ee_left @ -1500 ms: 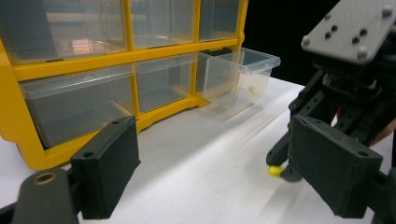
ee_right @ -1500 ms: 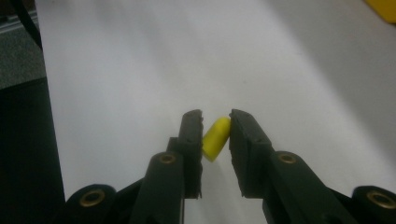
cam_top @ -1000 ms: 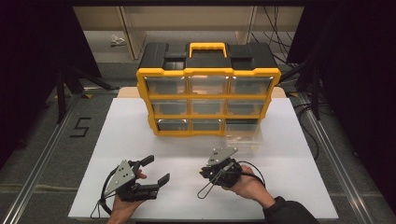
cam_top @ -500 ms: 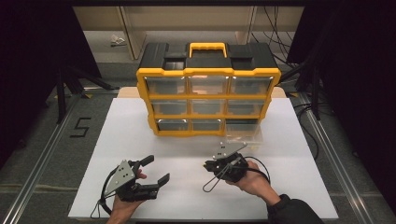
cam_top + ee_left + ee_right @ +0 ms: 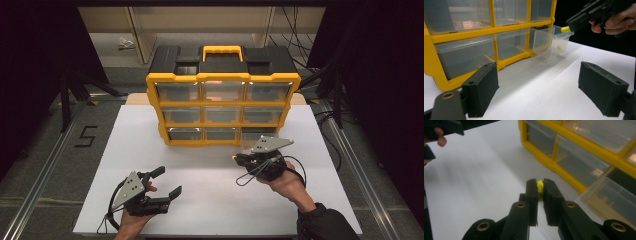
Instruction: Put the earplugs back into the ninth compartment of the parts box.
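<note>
Left gripper (image 5: 167, 182) low over the white table (image 5: 210, 200) near its front-left edge, jaws spread wide with nothing between them, bare tabletop ahead up to the yellow drawer organizer (image 5: 222, 100). Organizer stands mid-table toward the back; its bottom-right clear drawer (image 5: 554, 41) is pulled partway out, motion-blurred. Right gripper (image 5: 236, 159) just in front of that drawer, jaws closed on a small yellow piece (image 5: 540, 187), mostly hidden between the pads, shape unclear. Open table to the right edge.

White table (image 5: 210, 200); yellow drawer organizer (image 5: 222, 107) standing at far side.
</note>
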`<move>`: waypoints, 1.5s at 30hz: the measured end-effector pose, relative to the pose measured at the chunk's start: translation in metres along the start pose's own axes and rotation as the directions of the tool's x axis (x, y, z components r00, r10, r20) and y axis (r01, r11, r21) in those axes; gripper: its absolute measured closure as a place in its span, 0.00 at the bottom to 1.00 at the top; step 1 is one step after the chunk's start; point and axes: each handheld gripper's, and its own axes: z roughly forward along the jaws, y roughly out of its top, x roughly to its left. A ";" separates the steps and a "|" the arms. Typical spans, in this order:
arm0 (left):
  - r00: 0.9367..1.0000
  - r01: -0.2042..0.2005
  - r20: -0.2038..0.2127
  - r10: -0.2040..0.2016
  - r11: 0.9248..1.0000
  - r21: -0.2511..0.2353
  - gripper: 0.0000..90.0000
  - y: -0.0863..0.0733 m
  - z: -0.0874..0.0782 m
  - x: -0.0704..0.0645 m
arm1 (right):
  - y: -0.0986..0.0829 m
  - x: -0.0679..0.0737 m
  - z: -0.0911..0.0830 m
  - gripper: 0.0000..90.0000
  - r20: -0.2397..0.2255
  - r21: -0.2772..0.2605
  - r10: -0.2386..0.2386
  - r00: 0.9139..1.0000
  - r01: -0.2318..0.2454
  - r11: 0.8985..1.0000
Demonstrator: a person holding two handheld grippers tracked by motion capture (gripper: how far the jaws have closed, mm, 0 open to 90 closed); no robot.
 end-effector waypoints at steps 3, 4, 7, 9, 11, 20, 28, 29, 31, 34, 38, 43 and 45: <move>1.000 0.001 0.000 -0.001 1.000 -0.001 0.18 0.000 0.000 0.000 | 0.000 -0.006 -0.004 0.92 0.017 -0.014 0.014 1.000 -0.014 1.000; 1.000 0.001 0.000 -0.001 1.000 -0.001 0.18 0.000 0.000 0.000 | 0.000 -0.007 -0.006 0.92 0.023 -0.020 0.019 1.000 -0.018 1.000; 1.000 0.001 0.000 -0.001 1.000 -0.001 0.18 0.000 0.000 0.000 | -0.001 -0.015 -0.011 0.92 0.056 -0.044 0.039 0.998 -0.036 0.998; 1.000 0.000 0.000 0.000 1.000 0.000 0.18 0.000 0.000 0.000 | -0.002 -0.020 -0.014 0.92 0.075 -0.058 0.058 0.996 -0.054 0.997; 1.000 0.001 0.000 -0.001 1.000 -0.001 0.18 0.000 0.000 0.000 | -0.004 -0.025 -0.016 0.92 0.091 -0.068 0.072 0.993 -0.066 0.996; 1.000 0.002 0.001 -0.002 1.000 -0.002 0.18 0.000 0.000 0.000 | -0.009 -0.039 -0.021 0.92 0.145 -0.100 0.122 0.982 -0.108 0.989; 1.000 0.001 0.001 -0.001 1.000 -0.001 0.18 0.000 0.000 0.000 | -0.015 -0.048 -0.020 0.92 0.175 -0.105 0.151 0.973 -0.134 0.985; 1.000 0.002 0.001 -0.002 1.000 -0.002 0.18 0.000 0.000 0.000 | -0.016 -0.050 -0.020 0.92 0.181 -0.105 0.157 0.971 -0.140 0.985; 1.000 0.001 0.000 -0.001 1.000 -0.001 0.18 0.000 0.000 0.000 | -0.018 -0.053 -0.020 0.92 0.187 -0.107 0.168 0.968 -0.150 0.983; 1.000 0.002 0.000 -0.002 1.000 -0.002 0.18 0.000 0.000 0.000 | -0.021 -0.057 -0.019 0.92 0.198 -0.106 0.184 0.963 -0.166 0.980; 1.000 0.002 0.000 -0.002 1.000 -0.001 0.18 0.000 0.000 0.000 | -0.023 -0.060 -0.018 0.92 0.208 -0.105 0.193 0.959 -0.174 0.979; 1.000 0.003 0.001 -0.003 1.000 -0.001 0.18 0.000 0.000 0.000 | -0.027 -0.066 -0.017 0.91 0.225 -0.106 0.219 0.949 -0.200 0.974; 1.000 0.002 0.000 -0.002 1.000 -0.001 0.18 0.000 0.000 0.000 | -0.029 -0.068 -0.017 0.89 0.230 -0.106 0.231 0.945 -0.212 0.972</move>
